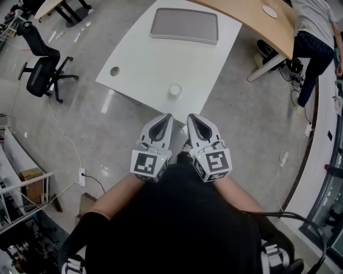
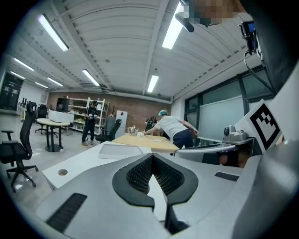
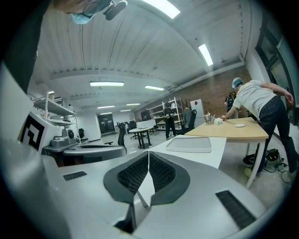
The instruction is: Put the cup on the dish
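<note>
Judging by how things lay, the task had not yet got under way. The cup (image 1: pixel 175 90) stood upright on the white table (image 1: pixel 144 64), close to its near edge and toward the near right corner, with nothing touching it. The dish (image 1: pixel 184 25), which I took to be the flat grey tray, lay along the table's far edge, well apart from the cup and with nothing on it.

The left gripper (image 1: pixel 167 119) and the right gripper (image 1: pixel 192 119) were side by side, short of the table's near edge, pointing toward the cup. In each gripper view the ribbed pads met at the tips with nothing between them, so both were closed and empty. Everything was left to do: open one gripper, take the cup, carry it across the table and set it down on the dish.

Counted, there was one cup, one grey dish, two grippers and one round hole (image 1: pixel 114 71) near the table's near left corner. A wooden table (image 1: pixel 252 21) beyond the far right corner carried one small white plate (image 1: pixel 269 11), and one person (image 1: pixel 313 32) was beside it. One black office chair (image 1: pixel 43 69) stood on the floor to the left.
</note>
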`<state>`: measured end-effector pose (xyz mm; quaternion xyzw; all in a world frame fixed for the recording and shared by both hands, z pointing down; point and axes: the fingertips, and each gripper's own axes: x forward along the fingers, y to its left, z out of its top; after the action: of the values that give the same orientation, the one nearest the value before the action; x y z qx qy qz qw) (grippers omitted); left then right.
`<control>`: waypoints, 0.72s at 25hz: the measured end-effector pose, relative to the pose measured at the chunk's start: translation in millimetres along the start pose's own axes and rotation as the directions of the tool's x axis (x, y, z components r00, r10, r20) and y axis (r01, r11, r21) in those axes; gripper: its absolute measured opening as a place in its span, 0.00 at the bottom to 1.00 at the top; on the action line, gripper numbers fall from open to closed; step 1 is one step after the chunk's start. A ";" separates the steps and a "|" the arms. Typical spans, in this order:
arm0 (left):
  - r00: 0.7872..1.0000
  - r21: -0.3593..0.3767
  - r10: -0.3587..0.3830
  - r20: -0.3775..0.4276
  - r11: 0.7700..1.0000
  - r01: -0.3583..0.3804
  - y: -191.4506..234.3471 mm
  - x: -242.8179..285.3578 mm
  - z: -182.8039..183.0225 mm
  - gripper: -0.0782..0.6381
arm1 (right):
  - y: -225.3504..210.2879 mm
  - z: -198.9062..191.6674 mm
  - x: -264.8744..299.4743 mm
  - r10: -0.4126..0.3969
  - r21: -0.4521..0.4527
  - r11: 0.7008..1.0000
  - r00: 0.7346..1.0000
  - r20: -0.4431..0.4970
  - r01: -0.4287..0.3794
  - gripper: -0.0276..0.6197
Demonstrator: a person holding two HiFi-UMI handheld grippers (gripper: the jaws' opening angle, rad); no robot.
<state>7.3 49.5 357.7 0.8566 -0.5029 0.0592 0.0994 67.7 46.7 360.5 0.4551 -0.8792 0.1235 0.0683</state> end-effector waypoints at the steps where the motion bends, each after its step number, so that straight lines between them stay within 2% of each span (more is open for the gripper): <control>1: 1.000 -0.002 0.006 -0.002 1.000 -0.006 -1.4 3.9 1.8 0.10 | -2.7 2.2 2.7 0.013 -0.004 1.000 1.000 0.001 -0.013 0.06; 7: 0.999 0.017 0.052 -0.001 0.999 -0.052 -9.0 25.1 12.3 0.10 | -25.6 12.2 14.1 0.073 -0.006 0.997 0.997 0.008 -0.073 0.06; 11: 0.996 0.070 0.089 0.011 0.994 -0.089 -10.6 29.8 21.8 0.10 | -36.4 20.4 16.3 0.107 -0.008 0.994 0.994 0.025 -0.107 0.06; 18: 0.991 0.065 0.131 0.009 0.989 -0.131 3.8 26.5 24.4 0.10 | -34.8 25.6 28.1 0.126 0.004 0.992 0.991 0.039 -0.126 0.06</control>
<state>16.9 19.6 339.8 0.8246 -0.5562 0.0799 0.0659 79.7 -1.8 347.9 0.4011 -0.9070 0.1214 0.0417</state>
